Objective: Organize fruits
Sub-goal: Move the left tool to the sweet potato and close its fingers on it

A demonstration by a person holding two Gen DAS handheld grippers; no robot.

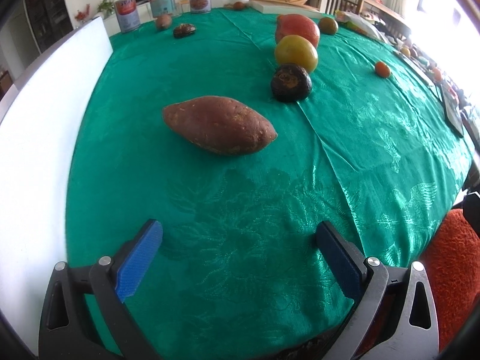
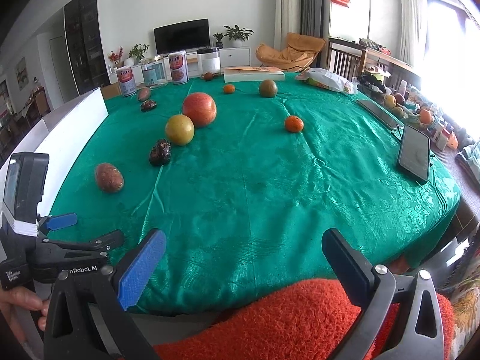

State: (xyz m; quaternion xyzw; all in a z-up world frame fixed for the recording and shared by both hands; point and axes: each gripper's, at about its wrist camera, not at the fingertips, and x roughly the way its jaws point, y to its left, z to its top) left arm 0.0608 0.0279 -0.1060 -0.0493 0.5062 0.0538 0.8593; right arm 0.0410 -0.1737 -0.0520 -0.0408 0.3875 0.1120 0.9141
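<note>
Blue-padded jaws of the left gripper [image 1: 238, 237] stand wide apart with nothing between them, low over the green cloth [image 1: 240, 210] of the bench. Just beyond them lies the sweet potato [image 1: 219, 128], its long axis running left to right across the left wrist view, the blunter end left, the tapered tip pointing right and slightly toward the camera. Past the sweet potato, up and to the right, a dark wrinkled fruit [image 1: 290, 82], a yellow-green citrus [image 1: 296, 52] and a large red-orange grapefruit [image 1: 297, 28] make a line running away from it. A small tangerine [image 1: 382, 69] sits well to the right of that line.

Jaws of the right gripper [image 2: 244, 247] are likewise spread and empty, near the bench edge above an orange fuzzy cover [image 2: 300, 318]. Left of them the left gripper is in view. A phone [image 2: 414, 153] lies far right of the sweet potato.
</note>
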